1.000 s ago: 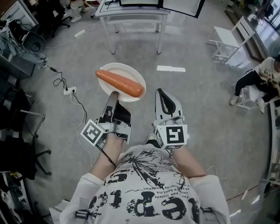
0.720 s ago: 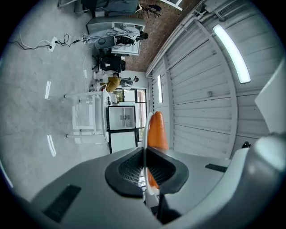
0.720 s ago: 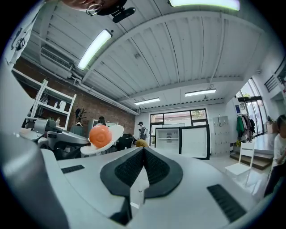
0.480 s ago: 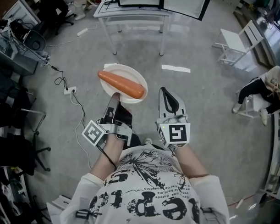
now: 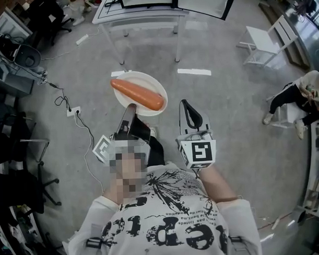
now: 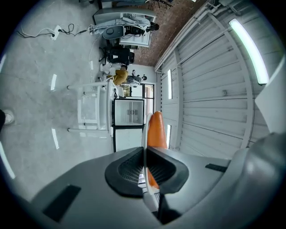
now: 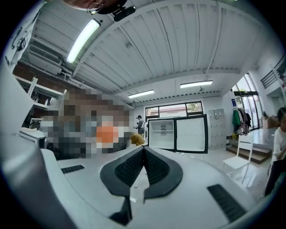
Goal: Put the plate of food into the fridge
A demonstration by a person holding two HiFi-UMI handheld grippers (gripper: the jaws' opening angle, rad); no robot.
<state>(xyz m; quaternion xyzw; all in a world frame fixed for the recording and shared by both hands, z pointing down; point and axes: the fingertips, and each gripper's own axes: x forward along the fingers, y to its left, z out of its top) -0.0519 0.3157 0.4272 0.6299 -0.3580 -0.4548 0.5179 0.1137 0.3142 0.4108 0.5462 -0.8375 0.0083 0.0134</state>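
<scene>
- Left gripper (image 5: 130, 109) was clamped on the near rim of the plate (image 5: 142, 79); plate hung level above the floor, carrot (image 5: 137, 95) lying across it
- Right gripper (image 5: 187, 110) was pressed closed, empty, just beside the plate
- Fridge (image 7: 176, 133) stood well ahead

Workshop-like lab, concrete floor (image 5: 227, 111), power strip (image 5: 71, 110), office chairs (image 5: 17, 179), ceiling tube lights (image 7: 83, 39)

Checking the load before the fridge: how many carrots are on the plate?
1. One carrot lies across the white plate, whose near rim the left gripper clamps; nothing else shows on it.
</scene>
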